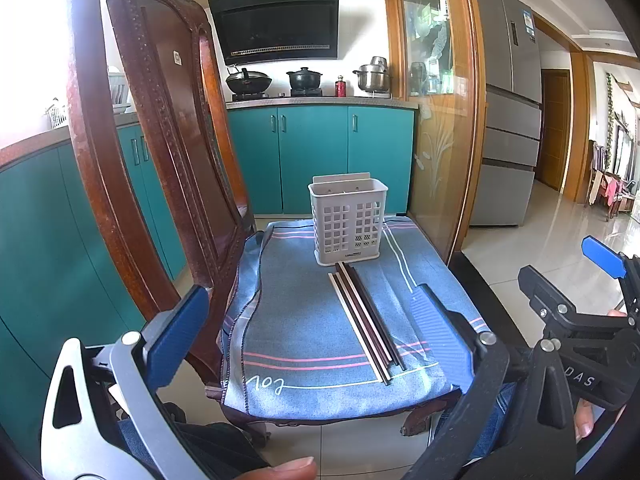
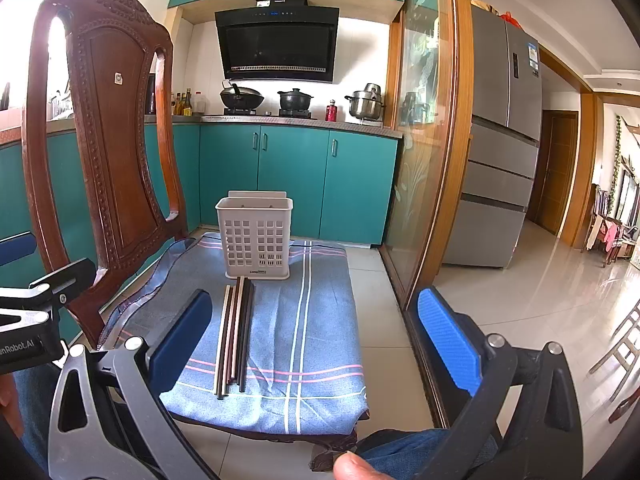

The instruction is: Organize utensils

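A white slotted utensil holder point(image 1: 347, 220) point(image 2: 256, 234) stands upright at the far end of a chair seat covered with a blue cloth point(image 1: 304, 332) point(image 2: 316, 320). Several chopsticks point(image 1: 366, 322) point(image 2: 235, 332), dark and pale, lie side by side on the cloth in front of the holder. My left gripper point(image 1: 308, 324) is open, held above the near edge of the seat, nothing between its blue pads. My right gripper point(image 2: 316, 340) is open too, hovering near the seat's front right, empty. The right gripper also shows at the left wrist view's right edge point(image 1: 592, 280).
The carved wooden chair back point(image 1: 160, 128) point(image 2: 108, 128) rises on the left of the seat. Teal cabinets point(image 1: 320, 156) and a stove counter lie behind. A glass sliding door frame point(image 2: 436, 160) stands to the right, with tiled floor point(image 2: 520, 280) beyond. A person's knees in jeans sit below.
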{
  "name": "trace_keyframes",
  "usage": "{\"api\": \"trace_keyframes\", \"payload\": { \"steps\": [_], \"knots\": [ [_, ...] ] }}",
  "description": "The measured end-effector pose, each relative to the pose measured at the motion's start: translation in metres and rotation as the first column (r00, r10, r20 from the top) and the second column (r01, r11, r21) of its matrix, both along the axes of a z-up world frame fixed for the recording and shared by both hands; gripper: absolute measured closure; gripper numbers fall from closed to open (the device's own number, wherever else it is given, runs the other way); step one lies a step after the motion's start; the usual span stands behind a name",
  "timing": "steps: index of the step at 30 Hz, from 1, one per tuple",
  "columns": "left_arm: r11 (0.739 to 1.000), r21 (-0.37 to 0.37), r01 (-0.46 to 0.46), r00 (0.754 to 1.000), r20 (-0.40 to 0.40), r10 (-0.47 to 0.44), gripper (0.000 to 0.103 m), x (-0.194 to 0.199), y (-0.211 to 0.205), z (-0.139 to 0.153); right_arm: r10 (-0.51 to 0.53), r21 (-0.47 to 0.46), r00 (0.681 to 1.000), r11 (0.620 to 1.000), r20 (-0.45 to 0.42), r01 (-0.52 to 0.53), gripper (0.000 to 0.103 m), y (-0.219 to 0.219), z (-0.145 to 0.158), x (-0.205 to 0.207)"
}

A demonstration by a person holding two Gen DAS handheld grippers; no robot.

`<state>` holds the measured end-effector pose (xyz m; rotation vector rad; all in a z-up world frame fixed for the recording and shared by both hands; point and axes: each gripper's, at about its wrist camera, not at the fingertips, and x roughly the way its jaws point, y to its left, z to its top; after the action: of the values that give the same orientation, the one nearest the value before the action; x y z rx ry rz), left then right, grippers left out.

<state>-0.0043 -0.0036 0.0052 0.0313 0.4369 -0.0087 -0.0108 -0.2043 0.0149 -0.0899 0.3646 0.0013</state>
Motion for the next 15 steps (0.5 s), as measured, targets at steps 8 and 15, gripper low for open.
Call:
{"api": "trace_keyframes", "payload": {
  "steps": [8,15],
  "knots": [
    [1.0,-0.001,0.0,1.0,0.001,0.0,0.003,-0.0012,-0.0004,0.0015,0.0,-0.001,1.0,1.0,-0.001,0.0,0.002,0.0001,-0.0003,0.0],
    [1.0,-0.002,0.0,1.0,0.001,0.0,0.003,-0.0011,0.0002,0.0012,-0.001,-0.001,1.0,1.0,-0.001,0.001,0.002,0.0002,-0.0007,0.0001]
  ]
}}
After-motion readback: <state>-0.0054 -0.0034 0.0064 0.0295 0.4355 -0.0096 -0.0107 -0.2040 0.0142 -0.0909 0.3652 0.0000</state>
